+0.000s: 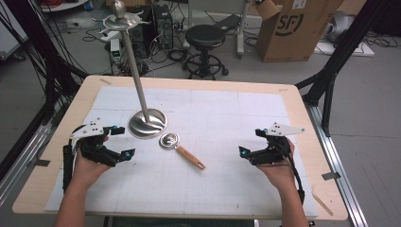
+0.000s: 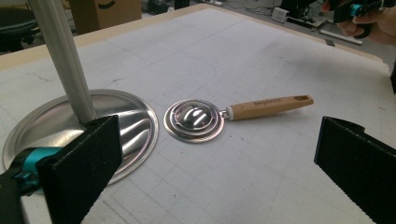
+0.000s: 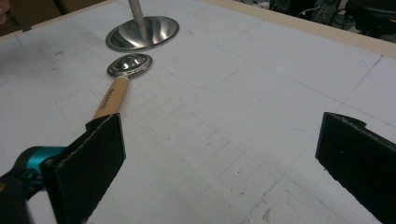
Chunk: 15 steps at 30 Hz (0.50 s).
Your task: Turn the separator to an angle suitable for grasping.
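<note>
The spoon was seen lying flat at the centre of the high view, bowl just beside the stand base. Both the left gripper and right gripper were held wide and empty. The wooden handle was judged best approached squarely.

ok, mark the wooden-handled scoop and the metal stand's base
scoop [image 2: 194,119], left gripper view, on its metal bowl.
scoop handle [image 1: 190,157], high view, mid wood.
stand base [image 1: 156,124], high view, bare steel disc.
</note>
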Motion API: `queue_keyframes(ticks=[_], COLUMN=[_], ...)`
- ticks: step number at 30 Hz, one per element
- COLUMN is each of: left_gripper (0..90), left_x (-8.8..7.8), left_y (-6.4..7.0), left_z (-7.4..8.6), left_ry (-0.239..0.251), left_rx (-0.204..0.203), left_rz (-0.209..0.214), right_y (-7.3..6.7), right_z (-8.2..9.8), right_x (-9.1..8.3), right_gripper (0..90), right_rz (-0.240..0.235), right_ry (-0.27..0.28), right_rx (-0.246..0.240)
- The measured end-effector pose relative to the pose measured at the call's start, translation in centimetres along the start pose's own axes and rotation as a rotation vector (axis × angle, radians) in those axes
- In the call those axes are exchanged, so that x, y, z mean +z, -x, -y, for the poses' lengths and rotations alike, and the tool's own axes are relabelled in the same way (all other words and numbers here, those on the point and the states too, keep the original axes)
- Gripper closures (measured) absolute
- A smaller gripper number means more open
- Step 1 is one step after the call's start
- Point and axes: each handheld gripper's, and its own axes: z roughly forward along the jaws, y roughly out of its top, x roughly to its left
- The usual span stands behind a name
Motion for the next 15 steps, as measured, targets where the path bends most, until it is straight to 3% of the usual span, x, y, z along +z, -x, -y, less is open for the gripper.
queue_keyframes(ticks=[15], left_gripper=[4.3], left_x=[0.32], left_y=[0.34], left_z=[-0.01], left_ry=[-0.015], left_rx=[0.021], left_rz=[0.012], right_y=[-0.2], right_z=[-0.04], right_x=[0.11], right_gripper=[0.5], right_rz=[0.005], right_ry=[-0.01], right_rx=[-0.007])
